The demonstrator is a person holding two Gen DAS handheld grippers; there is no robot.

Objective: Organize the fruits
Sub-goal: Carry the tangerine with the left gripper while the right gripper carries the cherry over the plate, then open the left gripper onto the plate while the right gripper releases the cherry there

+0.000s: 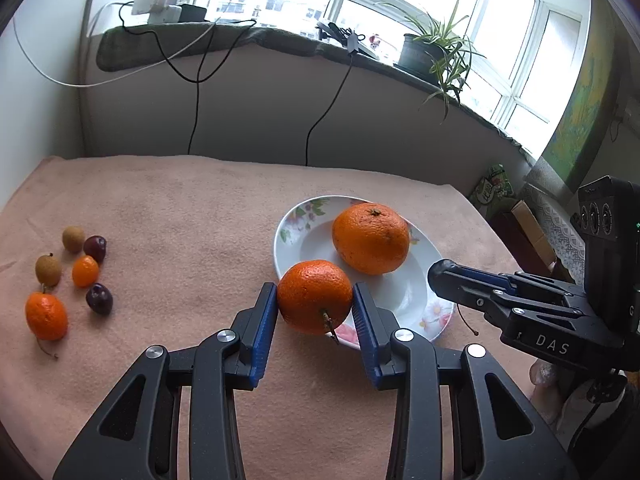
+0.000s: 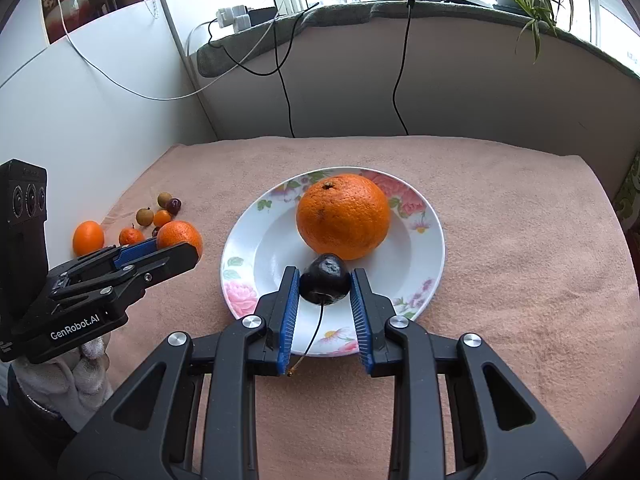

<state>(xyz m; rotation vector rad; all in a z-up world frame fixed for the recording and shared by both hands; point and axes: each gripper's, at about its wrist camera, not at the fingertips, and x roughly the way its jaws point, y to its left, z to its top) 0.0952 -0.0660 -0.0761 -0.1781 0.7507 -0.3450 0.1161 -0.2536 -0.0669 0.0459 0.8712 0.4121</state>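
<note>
My left gripper [image 1: 315,300] is shut on a mandarin [image 1: 314,296] with a short stem, held just left of the floral plate [image 1: 292,236]. A large orange [image 1: 370,238] lies in the plate, also in the right wrist view [image 2: 343,216]. My right gripper [image 2: 325,284] is shut on a dark cherry [image 2: 325,283] with a long stem, over the near part of the plate [image 2: 248,256]. The left gripper with its mandarin [image 2: 180,236] shows at the left of the right wrist view. The right gripper [image 1: 444,276] shows at the right of the left wrist view.
Small fruits lie at the left of the pink cloth [image 1: 180,208]: a small mandarin [image 1: 46,316], a kumquat [image 1: 85,271], two dark cherries [image 1: 99,298], two longans [image 1: 48,270]. A white wall stands left, a windowsill with cables and a potted plant [image 1: 424,54] behind.
</note>
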